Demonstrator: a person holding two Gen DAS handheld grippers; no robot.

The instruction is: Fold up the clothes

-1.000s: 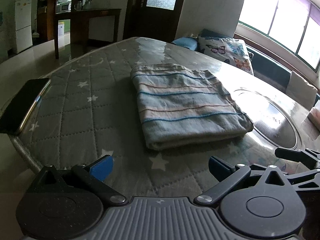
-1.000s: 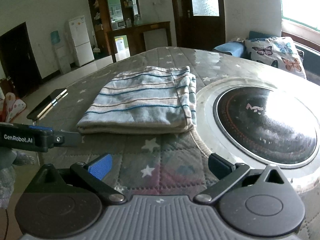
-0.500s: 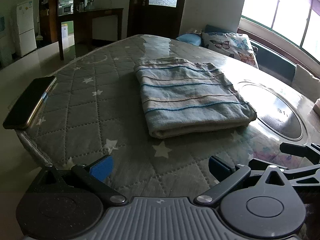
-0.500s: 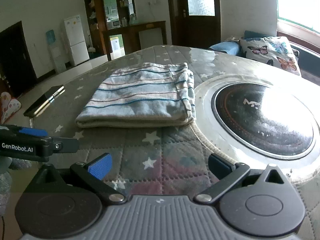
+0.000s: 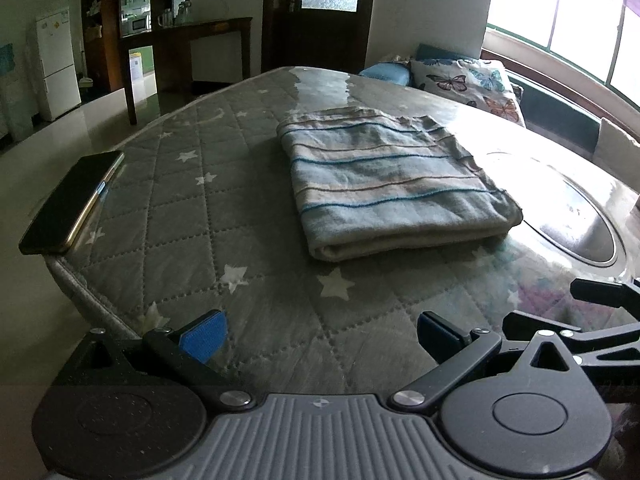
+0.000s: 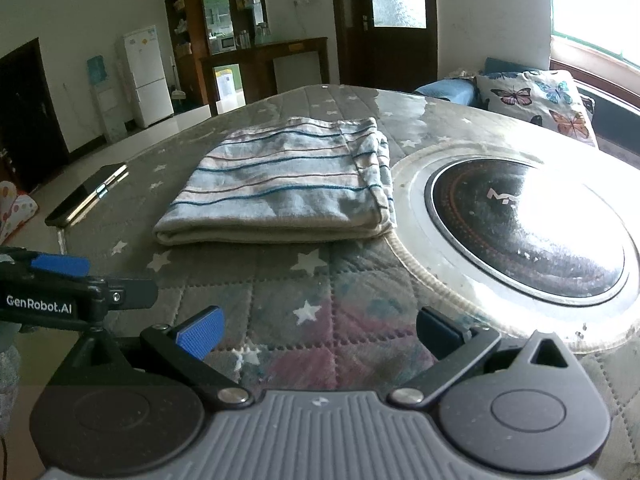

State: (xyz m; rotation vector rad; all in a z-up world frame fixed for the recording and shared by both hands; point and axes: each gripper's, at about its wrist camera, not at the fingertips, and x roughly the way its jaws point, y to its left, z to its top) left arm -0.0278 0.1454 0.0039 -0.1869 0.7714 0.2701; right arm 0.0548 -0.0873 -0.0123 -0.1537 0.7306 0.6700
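The left gripper (image 5: 320, 334) is held low over the near edge of the table with its jaws spread wide and nothing between them; the right gripper (image 6: 318, 330) is in the same condition, jaws apart and empty. The striped cloth (image 5: 394, 186) lies ahead of both, well clear of the fingers, as a flat folded rectangle on the quilted table cover (image 5: 192, 216), its thick folded edge facing the grippers. By appearance the fold is complete or nearly so. Risks noted: ahead and to the right of the right gripper, the cloth's open layered edge (image 6: 382, 184) sits just beside the rim of the round glass cooktop (image 6: 524, 232); a further grasp there could catch only the top layer and pull the stack apart, or drag it onto the glass. A phone (image 5: 72, 200) rests ahead and to the left of the left gripper, overhanging the table edge; a sideways sweep or a tug on the cover could knock it off.
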